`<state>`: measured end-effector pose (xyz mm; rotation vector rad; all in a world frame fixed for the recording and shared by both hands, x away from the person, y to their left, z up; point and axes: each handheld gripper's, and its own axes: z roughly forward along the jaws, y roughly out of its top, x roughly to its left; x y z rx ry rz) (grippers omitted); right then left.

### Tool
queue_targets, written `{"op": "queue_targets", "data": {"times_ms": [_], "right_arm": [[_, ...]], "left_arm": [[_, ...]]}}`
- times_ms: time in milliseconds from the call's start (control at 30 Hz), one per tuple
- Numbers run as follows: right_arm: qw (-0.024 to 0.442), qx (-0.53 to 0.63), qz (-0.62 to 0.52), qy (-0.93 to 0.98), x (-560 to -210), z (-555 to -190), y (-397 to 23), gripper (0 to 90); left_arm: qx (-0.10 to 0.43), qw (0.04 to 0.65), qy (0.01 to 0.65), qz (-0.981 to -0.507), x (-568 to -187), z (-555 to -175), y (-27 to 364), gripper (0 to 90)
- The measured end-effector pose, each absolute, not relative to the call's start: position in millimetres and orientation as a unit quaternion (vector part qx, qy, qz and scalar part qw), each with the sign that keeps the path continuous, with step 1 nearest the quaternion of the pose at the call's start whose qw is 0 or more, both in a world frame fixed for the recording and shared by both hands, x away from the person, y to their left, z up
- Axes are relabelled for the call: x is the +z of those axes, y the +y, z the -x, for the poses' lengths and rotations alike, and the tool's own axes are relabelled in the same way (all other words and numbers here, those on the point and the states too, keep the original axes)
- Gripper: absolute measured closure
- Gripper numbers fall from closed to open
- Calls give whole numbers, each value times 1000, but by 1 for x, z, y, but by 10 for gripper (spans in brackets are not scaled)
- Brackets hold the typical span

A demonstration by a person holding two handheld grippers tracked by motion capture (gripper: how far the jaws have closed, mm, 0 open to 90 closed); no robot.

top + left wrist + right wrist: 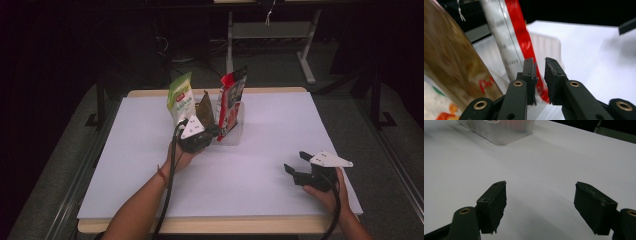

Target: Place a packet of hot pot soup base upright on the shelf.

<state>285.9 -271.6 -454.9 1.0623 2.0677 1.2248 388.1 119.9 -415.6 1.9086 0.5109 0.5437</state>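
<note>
— Red and white, this packet (231, 102) stands upright in the clear plastic holder (239, 131), a little above the middle of the high view. Do you see the left gripper (212, 134) there?

— Yes, just left of the holder. In the left gripper view its jaws are nearly together, with the red edge of the packet (524, 45) between them. If the pads really press on it, I cannot tell.

— And beside it?

— The brown pouch (204, 107) and the green and white bag (181, 97) stand to the left of the red packet.

— The other tongs?

— The right gripper (296, 164) rests at the lower right on the white table (280, 120), jaws apart, nothing between them.
</note>
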Motion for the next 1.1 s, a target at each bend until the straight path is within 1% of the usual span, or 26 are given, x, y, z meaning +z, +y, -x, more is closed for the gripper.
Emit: {"op": "queue_targets", "data": {"times_ms": [200, 333, 367, 467, 567, 633, 700, 767, 900, 967, 1100], "right_arm": [[257, 450, -392, 760, -455, -285, -272, 253], [256, 450, -393, 760, -455, -285, -272, 253], [255, 449, -394, 761, -455, -285, -271, 253], [258, 447, -392, 761, -455, -285, -271, 253], [259, 446, -394, 761, -455, -285, -271, 252], [260, 444, -393, 762, -455, -285, -270, 252], [261, 442, -393, 763, -455, -285, -270, 252], [260, 441, -393, 764, -455, -285, -270, 252], [260, 440, -393, 764, -455, -286, -270, 256], [260, 442, -393, 763, -455, -285, -270, 256], [258, 442, -392, 764, -455, -285, -270, 256]], "left_arm": [[223, 514, 233, -795, -423, -397, 119, 820], [238, 503, 230, -799, -423, -395, 113, 820], [234, 502, 228, -801, -423, -395, 111, 821], [238, 497, 234, -801, -425, -395, 108, 862], [248, 488, 229, -805, -425, -394, 104, 873], [247, 490, 234, -803, -426, -395, 105, 882], [230, 488, 240, -807, -428, -397, 105, 900], [244, 462, 229, -821, -433, -396, 101, 900], [251, 467, 238, -814, -435, -395, 97, 900], [241, 472, 244, -812, -434, -395, 99, 898], [232, 479, 240, -812, -433, -393, 101, 858]]}}
